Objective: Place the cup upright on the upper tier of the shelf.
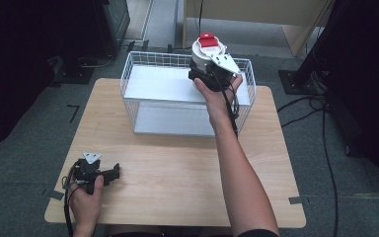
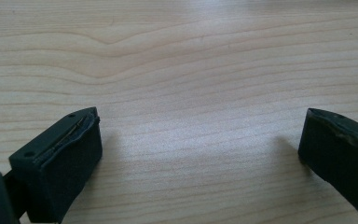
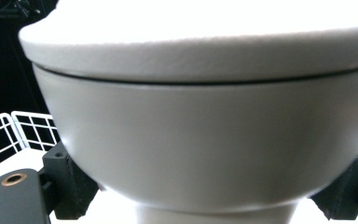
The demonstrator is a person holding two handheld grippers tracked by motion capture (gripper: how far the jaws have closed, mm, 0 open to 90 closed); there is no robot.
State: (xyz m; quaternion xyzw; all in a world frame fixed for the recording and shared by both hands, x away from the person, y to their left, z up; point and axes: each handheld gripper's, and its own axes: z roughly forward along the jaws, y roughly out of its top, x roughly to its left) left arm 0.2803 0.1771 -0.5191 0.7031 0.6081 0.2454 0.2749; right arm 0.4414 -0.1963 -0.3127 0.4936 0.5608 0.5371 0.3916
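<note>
Container [image 1: 208, 51] riding in my right gripper [image 1: 212, 69], white body with a red cap, jaws clamping its lower flare as I'm holding it above the far right corner of the wire basket [image 1: 128, 79]. I'm judging the carry mostly done; lowering and letting go are left. My left gripper [image 1: 109, 173] is idling on the counter [image 1: 177, 182], jaws spread wide, gripping nothing.

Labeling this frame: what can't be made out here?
- Container base: high view, hidden by right gripper and hand.
- Container top: right gripper view, cut off by upper edge, blurred and overexposed.
- Wire basket far right corner: high view, behind the container.
- Left gripper body: left gripper view, cut off below; its fingers stand apart over the table.
</note>
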